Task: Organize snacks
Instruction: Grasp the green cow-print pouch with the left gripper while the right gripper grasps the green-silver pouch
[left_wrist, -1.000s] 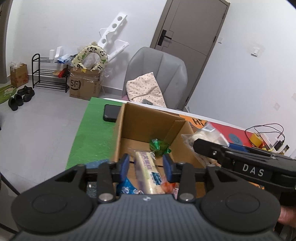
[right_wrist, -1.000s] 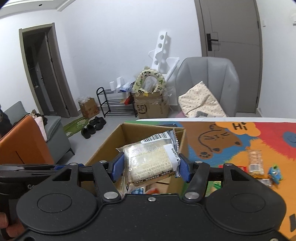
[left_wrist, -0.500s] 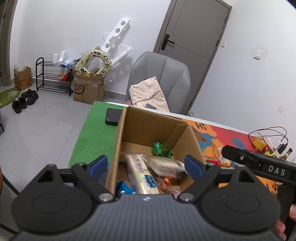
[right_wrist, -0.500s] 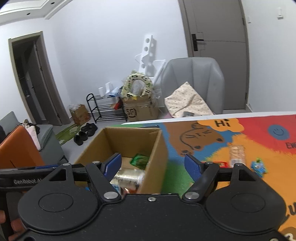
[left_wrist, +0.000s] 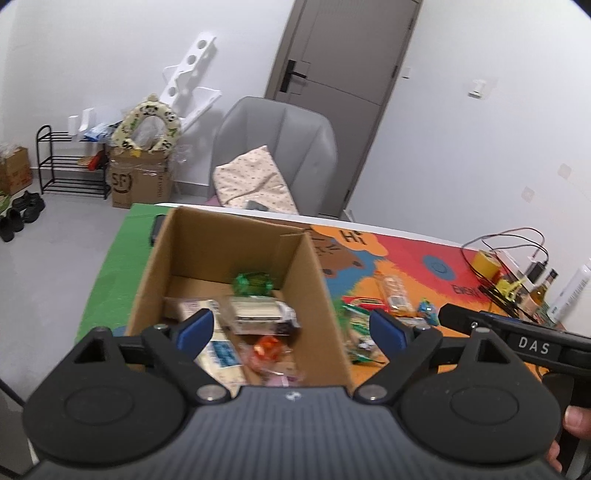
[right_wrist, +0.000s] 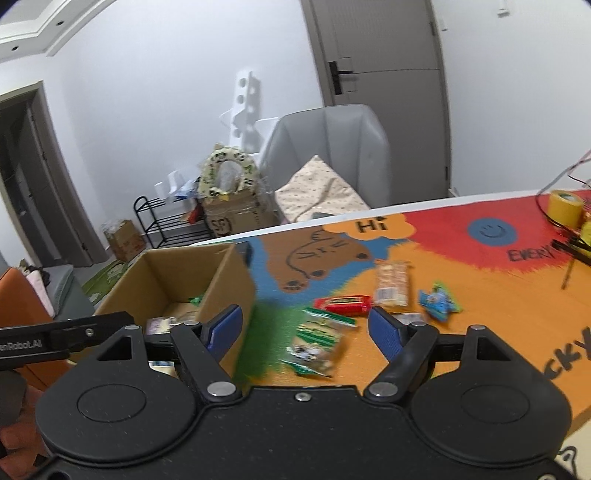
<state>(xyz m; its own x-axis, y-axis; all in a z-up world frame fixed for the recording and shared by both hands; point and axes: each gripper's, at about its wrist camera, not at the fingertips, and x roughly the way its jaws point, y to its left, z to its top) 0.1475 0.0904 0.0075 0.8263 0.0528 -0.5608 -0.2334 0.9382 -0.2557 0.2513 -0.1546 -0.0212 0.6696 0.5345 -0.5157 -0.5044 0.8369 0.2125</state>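
The left gripper (left_wrist: 290, 326) tilts down over the open cardboard box (left_wrist: 207, 236), its blue-padded jaws spread wide and gripping nothing; the right gripper (right_wrist: 306, 328) also points downward, over the mat (right_wrist: 480, 295) to the right of the box, jaws likewise wide apart and empty. The left wrist view looks into the box, where several snacks lie: a green wrapped candy (left_wrist: 254, 283) at the back, a clear-wrapped pale packet (left_wrist: 258, 314) in the middle, a blue-and-white packet (left_wrist: 221, 352) and an orange-red one (left_wrist: 267, 347) toward the front. The right wrist view hides most of that interior but shows the snacks still out on the mat: a green-and-white packet (right_wrist: 317, 339) just ahead of the jaws, a red bar (right_wrist: 343, 304), a clear pack of biscuits (right_wrist: 392, 284) and a small blue packet (right_wrist: 439, 301). From the left camera, the right tool's body crosses the right edge with "DAS" on it and fingers (left_wrist: 576, 424) of a hand below; from the right camera, the left tool reads "enRobot.AI". The mat carries "Hi" in an orange bubble and, partly cut off, "EVERY". A floor carton (left_wrist: 140, 184) beyond the table is marked "SF".
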